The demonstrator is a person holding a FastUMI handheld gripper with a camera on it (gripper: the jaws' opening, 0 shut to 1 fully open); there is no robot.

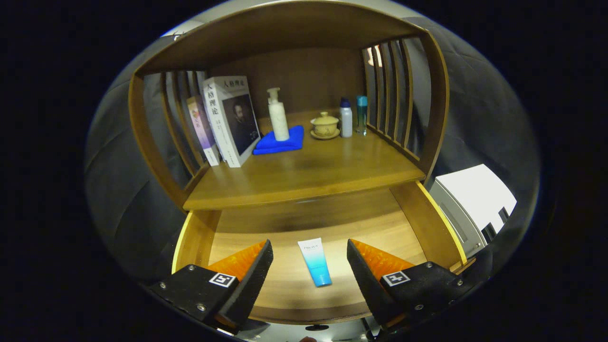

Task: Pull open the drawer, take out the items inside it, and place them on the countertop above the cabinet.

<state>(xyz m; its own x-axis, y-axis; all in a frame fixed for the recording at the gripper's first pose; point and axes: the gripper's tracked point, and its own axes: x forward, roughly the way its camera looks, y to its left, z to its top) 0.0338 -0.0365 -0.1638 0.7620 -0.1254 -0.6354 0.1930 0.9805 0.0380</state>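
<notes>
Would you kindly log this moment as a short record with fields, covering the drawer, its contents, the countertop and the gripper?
drawer: wooden drawer, pulled open
contents: white-and-blue squeeze tube, lying flat between the fingers
countertop: wooden countertop holds two upright books, white pump bottle on folded blue cloth, lidded ceramic cup, two small bottles
gripper: gripper open, above the tube, not touching

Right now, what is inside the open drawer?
One tube lies flat on the drawer floor, between the open gripper fingers. The drawer's rear part is hidden under the countertop.
</notes>
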